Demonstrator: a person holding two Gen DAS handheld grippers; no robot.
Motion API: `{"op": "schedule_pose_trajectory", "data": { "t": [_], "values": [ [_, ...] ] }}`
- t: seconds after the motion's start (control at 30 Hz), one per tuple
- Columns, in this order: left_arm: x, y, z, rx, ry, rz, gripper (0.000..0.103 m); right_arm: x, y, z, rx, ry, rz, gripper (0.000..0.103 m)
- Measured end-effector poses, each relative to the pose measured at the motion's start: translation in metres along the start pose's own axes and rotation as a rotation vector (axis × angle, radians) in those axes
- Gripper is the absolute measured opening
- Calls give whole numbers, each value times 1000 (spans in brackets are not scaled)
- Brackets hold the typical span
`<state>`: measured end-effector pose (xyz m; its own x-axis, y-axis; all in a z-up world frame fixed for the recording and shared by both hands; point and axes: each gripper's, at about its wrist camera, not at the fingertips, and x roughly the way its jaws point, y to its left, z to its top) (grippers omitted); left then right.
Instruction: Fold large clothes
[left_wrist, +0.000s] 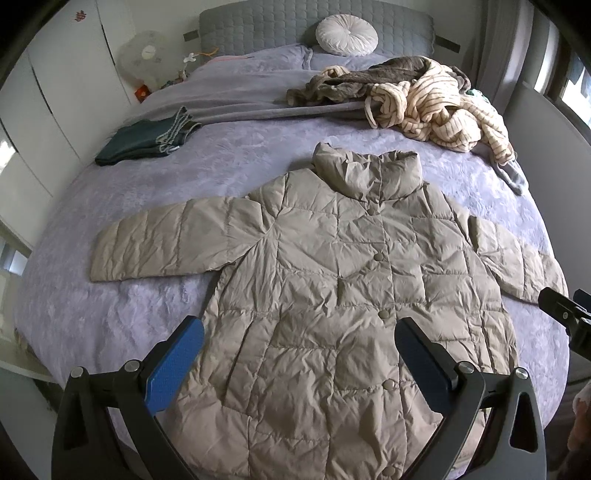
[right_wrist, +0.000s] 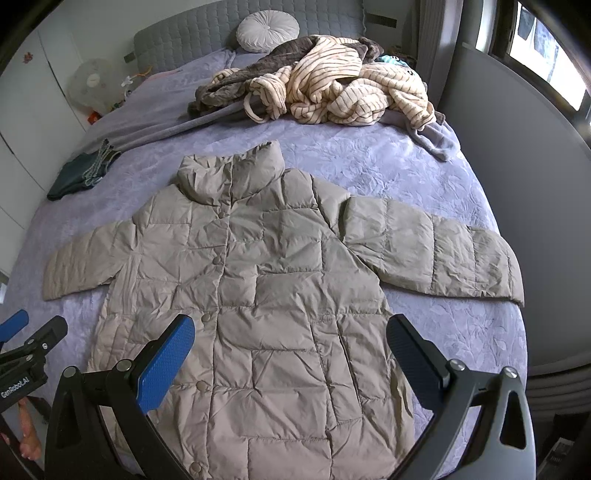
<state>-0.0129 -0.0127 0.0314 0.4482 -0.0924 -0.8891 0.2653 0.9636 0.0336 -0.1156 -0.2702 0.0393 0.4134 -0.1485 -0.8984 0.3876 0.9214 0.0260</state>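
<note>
We see a beige quilted jacket (left_wrist: 332, 280) spread flat, front up, across the near half of a bed (left_wrist: 122, 306) with a lilac cover; its snaps are closed, its collar points toward the headboard, and both sleeves stretch out sideways. Our left hand-held gripper (left_wrist: 299, 354) hovers above the jacket's lower part, jaws spread wide and holding nothing. Our right hand-held gripper (right_wrist: 291, 350) hovers likewise, also wide and empty. Beyond the collar a striped robe (right_wrist: 343, 88) lies heaped with other clothes. A folded dark garment (left_wrist: 144, 142) sits near the bed's left edge. A round pillow (left_wrist: 346, 35) leans against the headboard.
</note>
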Motion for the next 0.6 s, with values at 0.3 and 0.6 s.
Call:
{"op": "schedule_pose_trajectory", "data": {
  "t": [0.3, 0.6],
  "values": [
    [0, 2, -1, 1, -1, -2, 103, -1, 0, 0, 1, -4, 1, 103],
    [0, 3, -2, 1, -3, -3, 103, -1, 0, -1, 0, -6, 2, 103]
  ]
}}
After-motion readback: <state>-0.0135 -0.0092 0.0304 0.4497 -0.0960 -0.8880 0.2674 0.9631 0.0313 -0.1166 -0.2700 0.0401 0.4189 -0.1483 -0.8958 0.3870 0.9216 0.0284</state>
